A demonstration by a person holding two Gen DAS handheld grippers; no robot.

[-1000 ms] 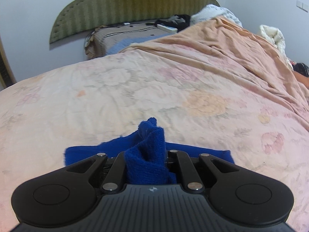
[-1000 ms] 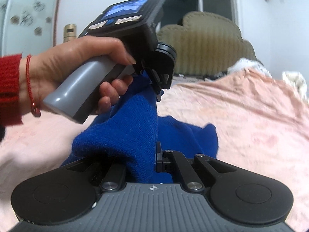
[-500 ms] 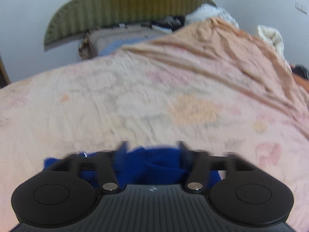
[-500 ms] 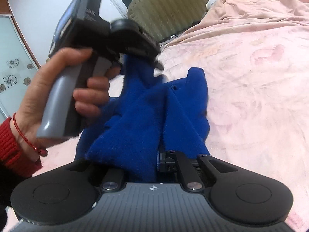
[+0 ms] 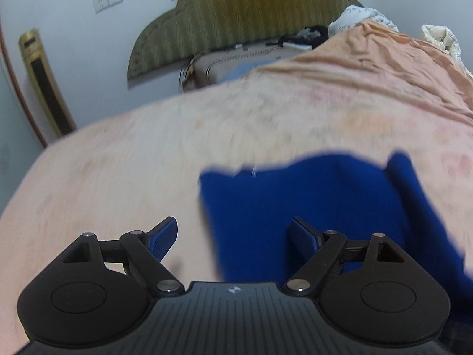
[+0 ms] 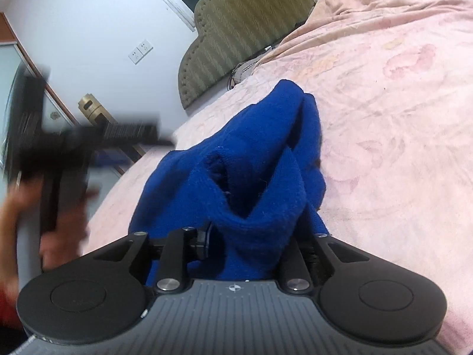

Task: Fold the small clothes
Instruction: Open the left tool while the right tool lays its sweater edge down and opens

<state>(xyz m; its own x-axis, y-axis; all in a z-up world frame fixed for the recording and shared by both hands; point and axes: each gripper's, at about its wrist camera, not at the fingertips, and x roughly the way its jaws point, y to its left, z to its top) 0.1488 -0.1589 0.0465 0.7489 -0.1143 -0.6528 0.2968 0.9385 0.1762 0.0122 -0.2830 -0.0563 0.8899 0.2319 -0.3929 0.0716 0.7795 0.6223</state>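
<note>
1. Much is smeared. In the left wrist view the floral bedspread and the edges of the blue knit garment are blurred. At the left edge of the right wrist view the person's hand and the black left gripper are a dark streak.
2. The garment is thick, fuzzy, deep blue wool. It lies rumpled on the pink bed, bunched into a soft peak in the frame's middle.
3. The left gripper is released, its jaws opening wide, bedspread and the garment's edge showing between the ribbed pads.
4. The right gripper has a fold of wool between its opening jaws; the cloth hides the pads, so I cannot tell whether they press.
5. Behind stands an olive, scalloped, ribbed headboard.
</note>
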